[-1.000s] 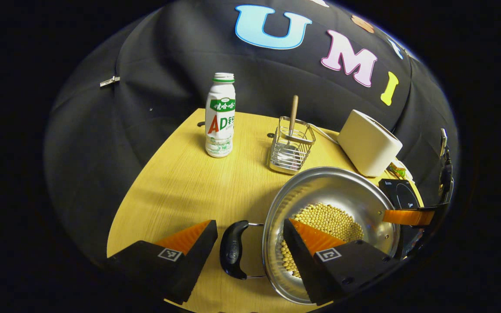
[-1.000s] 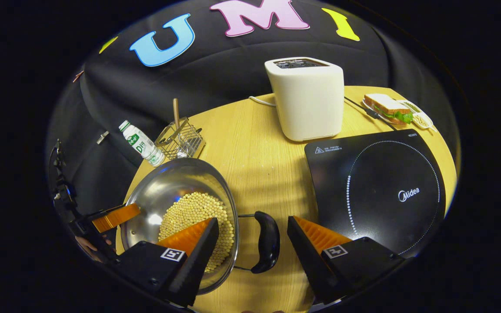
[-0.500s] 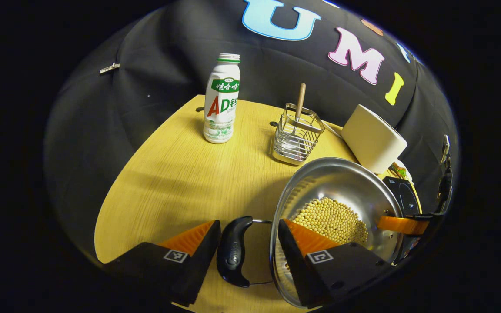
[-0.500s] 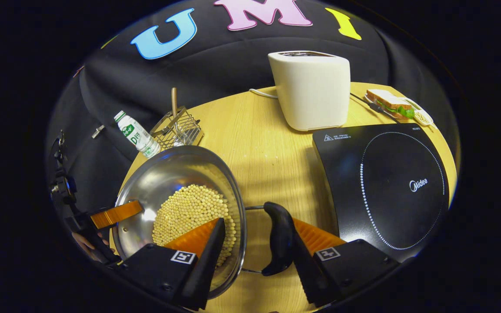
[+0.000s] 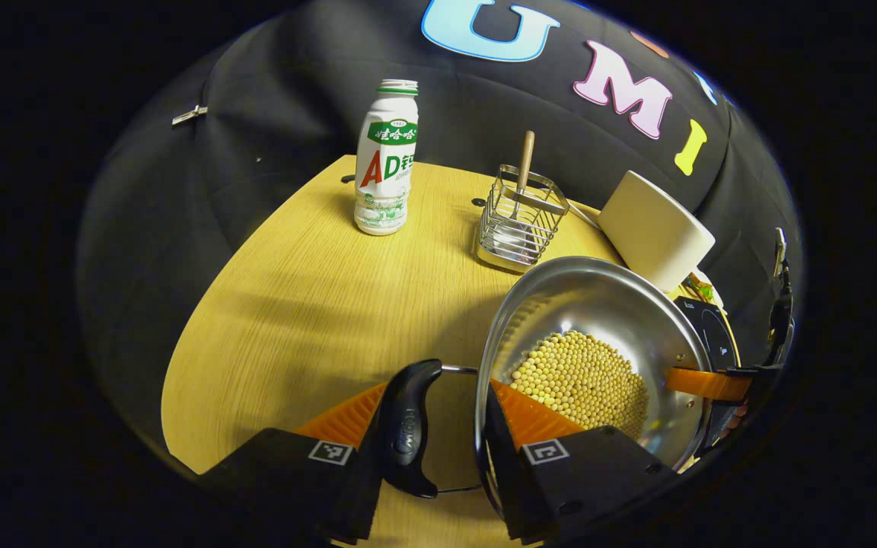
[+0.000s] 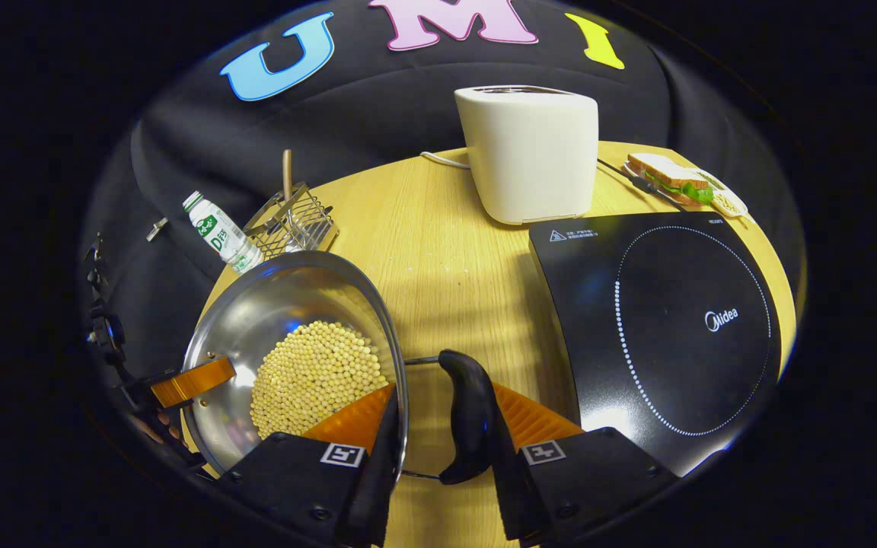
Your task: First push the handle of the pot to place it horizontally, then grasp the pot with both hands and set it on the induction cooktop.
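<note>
Wooden table; black cloth wall

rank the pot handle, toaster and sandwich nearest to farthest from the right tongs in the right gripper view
1. Pot handle: between the right tongs, touching one finger.
2. Toaster: straight ahead, mid-table, behind the induction cooktop.
3. Sandwich: far right corner, past the toaster.

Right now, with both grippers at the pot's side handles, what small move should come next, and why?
Probably a level lift, both grippers together. The left gripper clamps one black handle against the pot wall, and the right gripper does the same with the other handle; every finger seems in contact. The pot holds soybeans, so tilting risks a spill. The induction cooktop waits beside it.
</note>
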